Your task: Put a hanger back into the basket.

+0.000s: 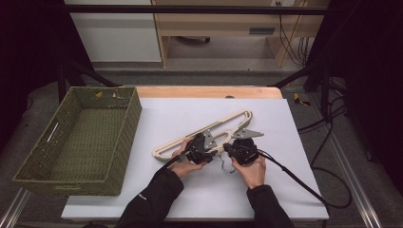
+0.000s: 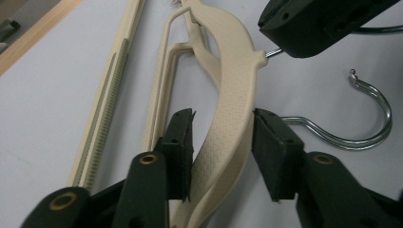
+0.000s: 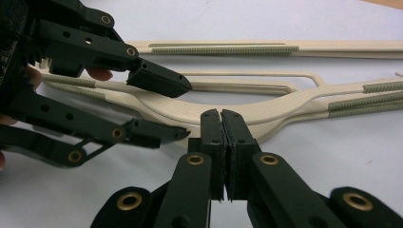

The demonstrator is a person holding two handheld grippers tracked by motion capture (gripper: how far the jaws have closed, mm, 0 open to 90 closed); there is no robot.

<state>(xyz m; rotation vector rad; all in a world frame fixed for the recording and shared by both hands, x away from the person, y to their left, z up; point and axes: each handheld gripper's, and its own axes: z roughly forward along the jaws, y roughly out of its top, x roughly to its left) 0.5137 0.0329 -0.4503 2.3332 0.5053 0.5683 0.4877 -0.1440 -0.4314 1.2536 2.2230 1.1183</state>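
Cream plastic hangers (image 1: 209, 130), seemingly two stacked, lie slantwise on the white table. My left gripper (image 1: 210, 139) straddles the curved shoulder (image 2: 233, 85) of the top one. In the left gripper view its pads (image 2: 183, 147) stand a little off each side of the shoulder, so the left gripper (image 2: 223, 142) is open. My right gripper (image 3: 221, 116) is shut at the hanger's neck, on the thin metal shank that sticks out of it (image 2: 273, 52). A chrome hook (image 2: 351, 142) lies on the table beside them. The left gripper (image 3: 185, 109) also appears in the right gripper view, around the shoulder.
A green woven basket (image 1: 128, 123) stands empty at the table's left. A wooden edge (image 1: 209, 91) runs along the table's far side. Black cables (image 1: 294, 178) trail from the grippers toward the right. Dark frame bars stand at both sides.
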